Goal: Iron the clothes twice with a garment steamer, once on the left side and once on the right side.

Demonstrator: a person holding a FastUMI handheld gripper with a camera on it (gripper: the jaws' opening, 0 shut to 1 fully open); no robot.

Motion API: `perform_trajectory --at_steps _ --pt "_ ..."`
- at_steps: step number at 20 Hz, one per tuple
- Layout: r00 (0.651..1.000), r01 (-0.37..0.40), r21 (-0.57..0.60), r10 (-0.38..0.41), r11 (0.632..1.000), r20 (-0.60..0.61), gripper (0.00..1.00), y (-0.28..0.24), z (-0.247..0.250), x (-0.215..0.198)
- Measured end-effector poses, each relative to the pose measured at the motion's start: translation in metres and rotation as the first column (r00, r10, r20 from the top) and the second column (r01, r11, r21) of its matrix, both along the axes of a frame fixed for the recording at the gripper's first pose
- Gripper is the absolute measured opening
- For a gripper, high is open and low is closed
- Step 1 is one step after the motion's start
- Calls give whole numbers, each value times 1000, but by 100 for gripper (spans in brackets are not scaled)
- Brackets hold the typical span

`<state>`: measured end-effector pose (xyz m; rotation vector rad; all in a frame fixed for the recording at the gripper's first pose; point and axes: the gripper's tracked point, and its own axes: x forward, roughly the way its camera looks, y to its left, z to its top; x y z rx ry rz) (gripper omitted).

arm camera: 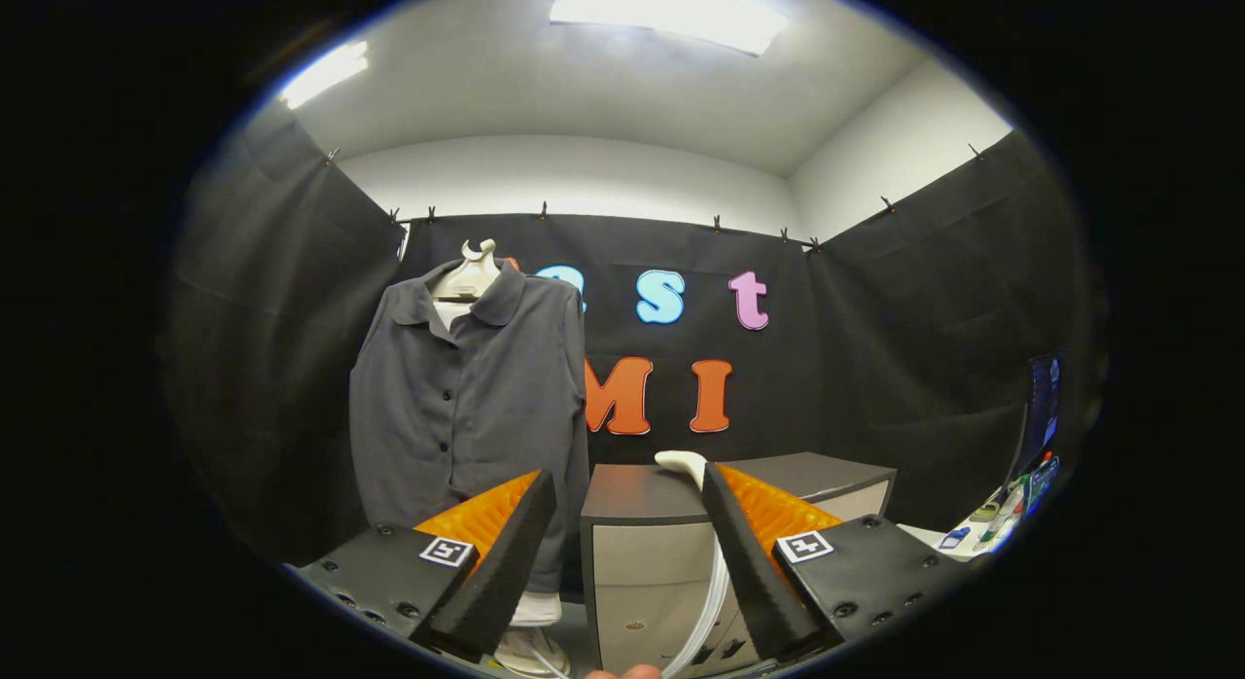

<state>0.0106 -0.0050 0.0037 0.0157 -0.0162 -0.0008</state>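
A dark grey button-up shirt [467, 397] hangs on a pale hanger stand [472, 270] against the black wall, beyond my left finger. The white steamer head [681, 460] lies on the dark top of a low cabinet [632, 494], just past my right fingertip. Its white hose [710, 601] drops down the cabinet's front beside that finger. My gripper [627, 477] is open, with nothing between the fingers. It is short of the steamer and to the right of the shirt.
The stand's white base [530, 640] sits on the floor below the shirt. At the far right a screen [1041, 407] stands over a white table [929, 535] with small items. A fingertip [627, 671] shows below the gripper.
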Motion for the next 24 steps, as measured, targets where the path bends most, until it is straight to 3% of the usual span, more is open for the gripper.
perform_trajectory --at_steps 6,13,20,24 --pt "998 55 -54 -53 997 35 97 -23 18 21" --pt "996 83 -19 -83 996 23 97 -82 36 94" --pt "960 211 -88 -223 973 -166 97 -170 -16 214" --pt "917 197 -79 -212 977 -339 98 -176 -81 291"
